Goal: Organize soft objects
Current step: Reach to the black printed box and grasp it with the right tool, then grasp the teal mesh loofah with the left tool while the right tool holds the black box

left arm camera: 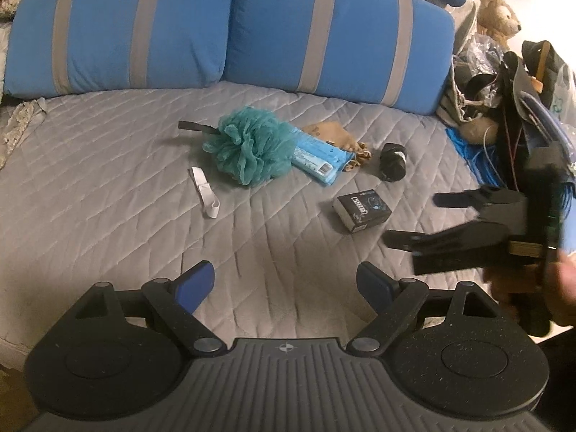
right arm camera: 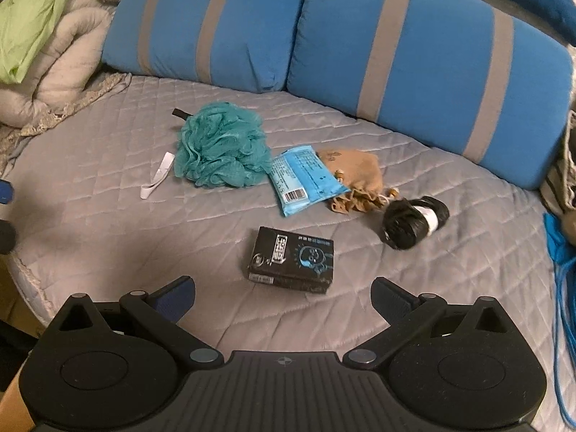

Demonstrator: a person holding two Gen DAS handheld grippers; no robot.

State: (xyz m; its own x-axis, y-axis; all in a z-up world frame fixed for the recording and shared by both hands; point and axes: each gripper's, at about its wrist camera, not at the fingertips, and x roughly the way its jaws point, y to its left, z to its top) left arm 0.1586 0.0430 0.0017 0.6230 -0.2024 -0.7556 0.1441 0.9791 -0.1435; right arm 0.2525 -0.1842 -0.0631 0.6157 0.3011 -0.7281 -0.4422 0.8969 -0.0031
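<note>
A teal mesh bath pouf (left arm camera: 250, 145) (right arm camera: 221, 147) lies mid-bed with a white strap (left arm camera: 205, 196) (right arm camera: 156, 176) beside it. To its right lie a blue wipes pack (left arm camera: 316, 160) (right arm camera: 302, 180), a tan drawstring pouch (left arm camera: 336, 140) (right arm camera: 356, 176), a black roll with a white band (left arm camera: 393, 162) (right arm camera: 414, 223) and a black box (left arm camera: 361, 210) (right arm camera: 291, 260). My left gripper (left arm camera: 286, 284) is open and empty above the near bed. My right gripper (right arm camera: 282, 297) is open and empty just short of the black box; it shows at the right in the left wrist view (left arm camera: 414, 219).
Two blue pillows with grey stripes (left arm camera: 230, 25) (right arm camera: 324, 32) line the back of the grey quilted bed (left arm camera: 108, 180) (right arm camera: 108, 216). A teddy bear (left arm camera: 498, 14), bags and blue cord (left arm camera: 478, 165) crowd the right edge. A beige comforter (right arm camera: 46, 61) lies at the left.
</note>
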